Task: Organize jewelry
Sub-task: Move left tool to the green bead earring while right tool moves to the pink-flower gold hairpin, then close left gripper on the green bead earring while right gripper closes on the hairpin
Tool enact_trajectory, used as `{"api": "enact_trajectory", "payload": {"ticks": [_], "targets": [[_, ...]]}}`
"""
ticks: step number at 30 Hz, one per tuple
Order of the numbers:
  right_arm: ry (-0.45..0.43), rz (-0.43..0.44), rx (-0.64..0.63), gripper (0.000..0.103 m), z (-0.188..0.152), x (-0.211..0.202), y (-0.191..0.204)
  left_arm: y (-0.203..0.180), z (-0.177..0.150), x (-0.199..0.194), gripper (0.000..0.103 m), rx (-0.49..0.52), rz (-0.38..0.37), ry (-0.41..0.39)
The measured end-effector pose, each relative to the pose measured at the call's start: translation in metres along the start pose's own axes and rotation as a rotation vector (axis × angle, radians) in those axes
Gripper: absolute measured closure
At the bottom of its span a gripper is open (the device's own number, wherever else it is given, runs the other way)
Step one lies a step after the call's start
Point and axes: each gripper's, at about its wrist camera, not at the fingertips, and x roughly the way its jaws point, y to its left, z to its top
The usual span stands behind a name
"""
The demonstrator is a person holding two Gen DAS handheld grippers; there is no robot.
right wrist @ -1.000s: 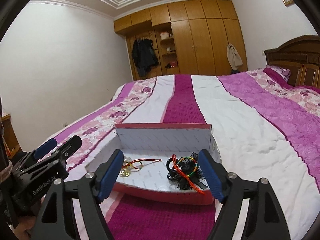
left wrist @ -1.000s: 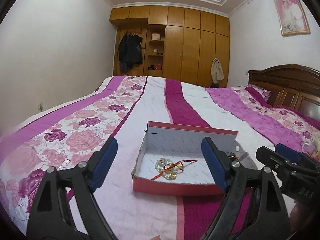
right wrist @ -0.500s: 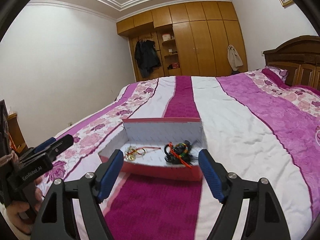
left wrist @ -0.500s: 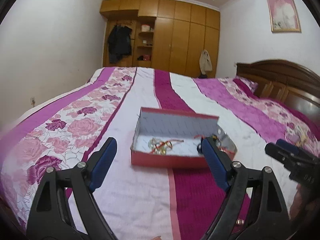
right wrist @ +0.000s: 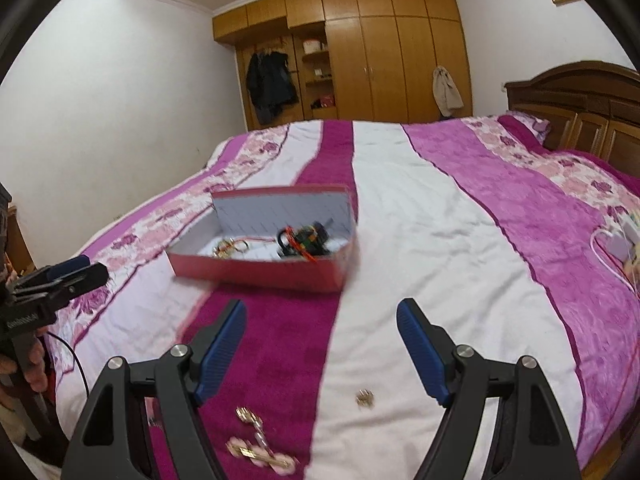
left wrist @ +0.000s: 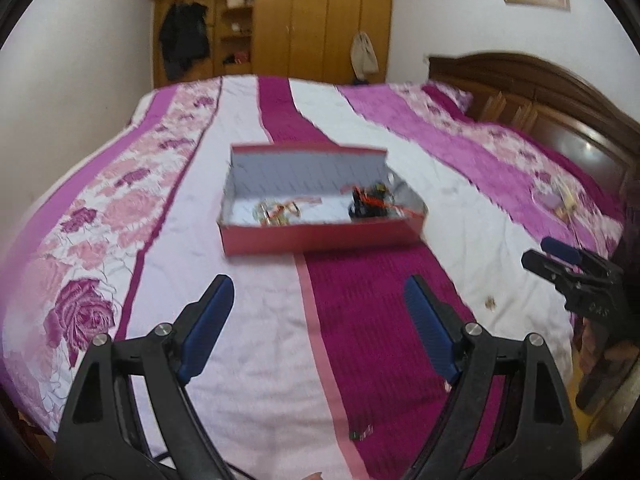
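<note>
A red box (left wrist: 320,236) with a white inside sits on the bed (left wrist: 260,340); it also shows in the right wrist view (right wrist: 256,270). It holds gold jewelry with a red cord (left wrist: 276,213) (right wrist: 230,246) and a dark bundle of bands (left wrist: 370,202) (right wrist: 306,240). A gold chain piece (right wrist: 256,446) and a small gold item (right wrist: 365,398) (left wrist: 489,302) lie loose on the bedspread near me. A small piece (left wrist: 361,434) lies on the magenta stripe. My left gripper (left wrist: 318,324) and right gripper (right wrist: 320,346) are both open and empty, held back from the box.
The wooden headboard (left wrist: 560,108) is at the right and the wardrobe (right wrist: 384,52) is at the far wall. A white charger and cable (right wrist: 618,240) lie on the bed's right side. The bed's near edge is just below both grippers.
Both grippers have pulled back and risen away from the box, which now looks smaller and farther. Loose gold pieces on the bedspread have come into view.
</note>
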Motion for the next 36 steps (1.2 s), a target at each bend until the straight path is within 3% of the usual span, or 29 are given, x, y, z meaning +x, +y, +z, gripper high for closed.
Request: {"api": "enact_trajectory", "payload": {"ticks": [8,16,20,26,31,36], "targets": [[0.096,-0.039,0.005,0.024,-0.026,0.001,-0.018,-0.006,-0.022,0.011,0.024,0.066,-0.015,0.159],[0.209,0.003,0.010,0.024,-0.048,0.008,-0.015,-0.013,-0.047,0.027,0.027,0.081,-0.057,0.318],[0.261,0.043,0.001,0.024,-0.060,0.012,-0.005,-0.016,-0.054,0.033,0.036,0.088,-0.077,0.369],[0.319,0.090,-0.032,0.033,-0.072,0.020,0.010,-0.020,-0.069,0.045,0.050,0.085,-0.112,0.463],[0.352,0.110,-0.059,0.042,-0.076,0.025,0.017,-0.017,-0.079,0.054,0.069,0.058,-0.135,0.527],[0.393,0.140,-0.079,0.047,-0.081,0.032,0.024,-0.017,-0.084,0.057,0.075,0.050,-0.163,0.555]]}}
